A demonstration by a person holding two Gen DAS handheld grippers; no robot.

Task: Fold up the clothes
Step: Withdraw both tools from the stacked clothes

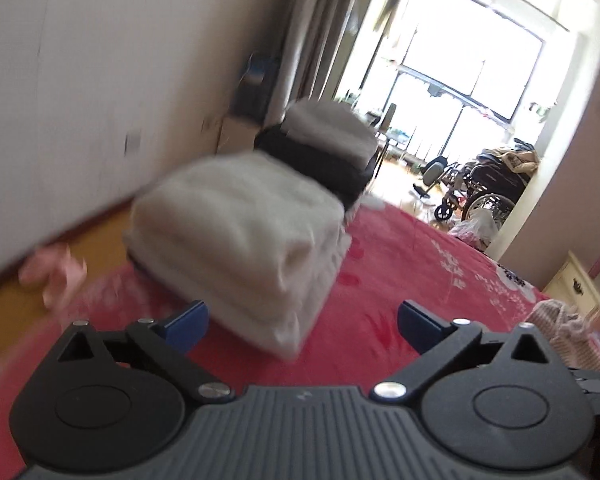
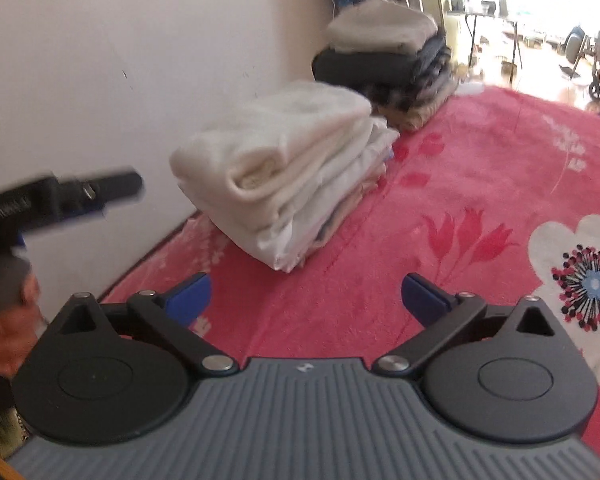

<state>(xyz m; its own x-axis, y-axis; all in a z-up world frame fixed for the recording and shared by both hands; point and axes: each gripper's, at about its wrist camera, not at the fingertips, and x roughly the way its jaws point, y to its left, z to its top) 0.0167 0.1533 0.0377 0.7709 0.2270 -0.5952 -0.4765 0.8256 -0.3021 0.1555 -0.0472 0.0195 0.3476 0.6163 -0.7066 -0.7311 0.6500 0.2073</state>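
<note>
Left gripper (image 1: pixel 302 322): spread wide, empty. Right gripper (image 2: pixel 306 298): likewise wide, empty. Folded white stack (image 2: pixel 292 176) just ahead of both, on the bed (image 2: pixel 460 200), near its wall-side edge. Second stack (image 2: pixel 388 64), pale over dark, beyond the first. Striped garment (image 1: pixel 560 328) loose, right of the left gripper.

Risks, as judged: a low sweep catching the near corner and skewing or toppling the stack toward the bed edge; strong blur in the left view suggesting fast motion, hence poor aim; crossing paths between the two grippers.
</note>
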